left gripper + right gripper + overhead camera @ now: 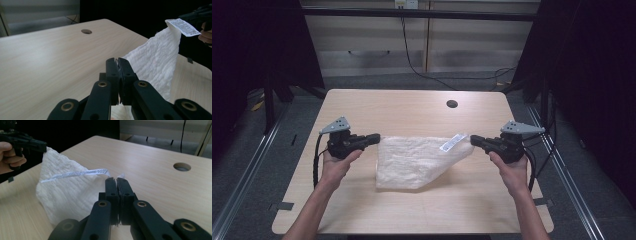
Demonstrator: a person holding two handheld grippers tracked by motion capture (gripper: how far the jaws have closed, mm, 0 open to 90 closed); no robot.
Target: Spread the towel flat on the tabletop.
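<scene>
A white textured cloth (414, 160) hangs stretched between my two grippers over the middle of the wooden table (412, 107), its lower part drooping onto the tabletop. A printed care label (453, 142) sticks out at its right corner. My left gripper (376, 138) is shut on the cloth's left corner, and my right gripper (473, 140) is shut on the right corner beside the label. In the left gripper view the cloth (155, 65) runs from my pinching left gripper (117, 61) up to the label (185, 27). In the right gripper view the label (77, 173) lies across the cloth (67, 195) just ahead of my right gripper (116, 180).
A round cable hole (452, 104) sits in the table near its far edge. Dark curtains flank the table on both sides, with metal rails on the floor. A cabinet wall with a trailing black cable stands behind the table.
</scene>
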